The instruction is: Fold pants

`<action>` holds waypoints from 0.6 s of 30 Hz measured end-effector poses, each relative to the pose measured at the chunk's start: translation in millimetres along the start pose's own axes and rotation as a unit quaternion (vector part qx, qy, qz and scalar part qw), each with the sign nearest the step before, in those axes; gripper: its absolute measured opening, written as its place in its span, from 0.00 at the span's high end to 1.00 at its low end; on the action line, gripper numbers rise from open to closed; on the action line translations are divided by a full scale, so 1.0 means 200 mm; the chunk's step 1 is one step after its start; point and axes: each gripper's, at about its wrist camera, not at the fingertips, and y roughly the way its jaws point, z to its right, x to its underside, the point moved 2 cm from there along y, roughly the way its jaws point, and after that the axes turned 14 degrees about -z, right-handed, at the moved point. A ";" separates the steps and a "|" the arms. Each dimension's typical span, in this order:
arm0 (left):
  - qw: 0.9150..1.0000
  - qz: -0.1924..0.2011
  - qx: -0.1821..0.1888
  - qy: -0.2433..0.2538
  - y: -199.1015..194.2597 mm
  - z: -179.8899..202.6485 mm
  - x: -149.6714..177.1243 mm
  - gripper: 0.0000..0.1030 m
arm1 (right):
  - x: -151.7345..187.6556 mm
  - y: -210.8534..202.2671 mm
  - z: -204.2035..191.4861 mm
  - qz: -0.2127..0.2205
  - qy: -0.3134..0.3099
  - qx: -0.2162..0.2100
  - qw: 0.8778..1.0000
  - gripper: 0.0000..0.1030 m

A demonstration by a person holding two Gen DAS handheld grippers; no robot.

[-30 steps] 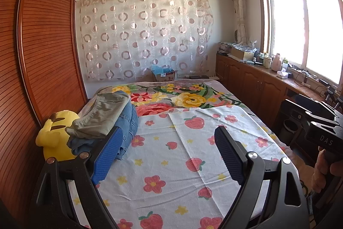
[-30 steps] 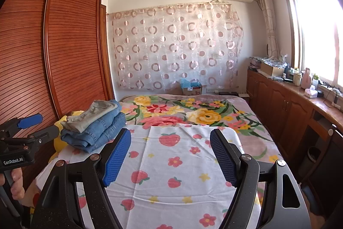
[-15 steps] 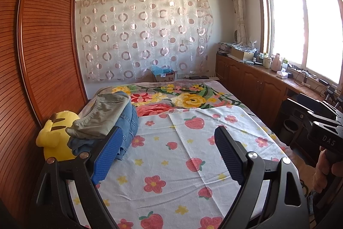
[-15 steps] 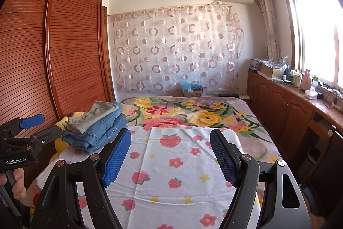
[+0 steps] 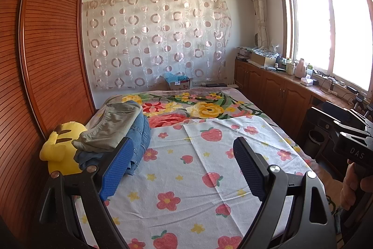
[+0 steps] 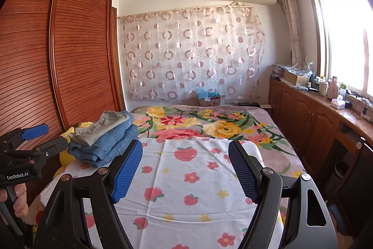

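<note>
Claws – left claw [image 5: 181, 169] wide, empty | right claw [image 6: 185, 170] wide, empty | pants stack [image 6: 105, 137] – three folded pairs

Your bed [image 5: 268, 119] has a big floral blanket [image 5: 205, 106] spread over it, and a white strawberry-print sheet [image 5: 186, 179] laid on top, covering the near half. Over on the left edge you've got a stack of folded pants [image 5: 121, 132], khaki pair on top of the jeans, sitting on the sheet. A yellow plush toy [image 5: 60, 151] is squeezed in right beside the stack, against the wardrobe side.
</note>
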 end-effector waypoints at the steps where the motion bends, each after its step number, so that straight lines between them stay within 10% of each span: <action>1: 1.000 0.000 0.000 0.000 0.00 0.00 0.00 0.15 | 0.00 0.00 0.00 0.000 0.000 0.000 1.000 0.24; 18: 1.000 0.001 0.000 0.000 0.00 0.00 0.00 0.15 | 0.01 0.00 0.00 0.000 0.001 0.000 1.000 0.24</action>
